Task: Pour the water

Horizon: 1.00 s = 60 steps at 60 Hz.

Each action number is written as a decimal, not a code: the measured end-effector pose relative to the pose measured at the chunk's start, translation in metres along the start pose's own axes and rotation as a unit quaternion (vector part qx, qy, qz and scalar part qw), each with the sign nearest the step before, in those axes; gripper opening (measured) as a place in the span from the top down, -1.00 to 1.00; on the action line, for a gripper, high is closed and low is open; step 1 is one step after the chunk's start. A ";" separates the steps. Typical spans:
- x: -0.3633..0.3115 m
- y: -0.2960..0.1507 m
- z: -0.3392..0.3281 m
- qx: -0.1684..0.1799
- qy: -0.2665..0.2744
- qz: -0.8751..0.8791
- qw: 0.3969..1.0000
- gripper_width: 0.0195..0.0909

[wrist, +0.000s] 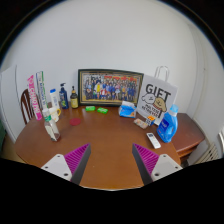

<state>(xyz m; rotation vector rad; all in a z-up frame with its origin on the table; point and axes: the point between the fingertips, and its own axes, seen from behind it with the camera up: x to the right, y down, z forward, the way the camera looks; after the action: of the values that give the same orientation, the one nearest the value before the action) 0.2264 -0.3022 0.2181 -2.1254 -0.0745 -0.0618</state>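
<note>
Table point(110, 150): round, wooden, cluttered | wall point(110, 40): white | hand-held gripper point(111, 162): fingers apart, empty

Hand-held gripper point(111, 162) level, fingers spread wide apart, nothing between.

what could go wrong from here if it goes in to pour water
The gripper is open and empty, well back from everything on the round table. The bottles stand packed together near the framed photo, so reaching in might knock one over. Any spill could wet the photo, the white bag or the remote.
</note>
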 end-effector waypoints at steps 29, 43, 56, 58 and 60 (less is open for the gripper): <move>-0.147 0.022 0.025 0.006 -0.102 -0.017 0.995 -0.85; -0.278 0.016 0.073 0.045 -0.138 -0.020 0.989 -0.85; -0.328 -0.003 0.161 0.076 -0.111 -0.005 0.991 -0.85; -0.330 -0.004 0.174 0.078 -0.106 -0.003 0.991 -0.85; -0.331 -0.003 0.187 0.079 -0.100 -0.002 0.992 -0.84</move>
<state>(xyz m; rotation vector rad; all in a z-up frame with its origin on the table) -0.1008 -0.1513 0.0976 -1.9671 -0.1958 0.1495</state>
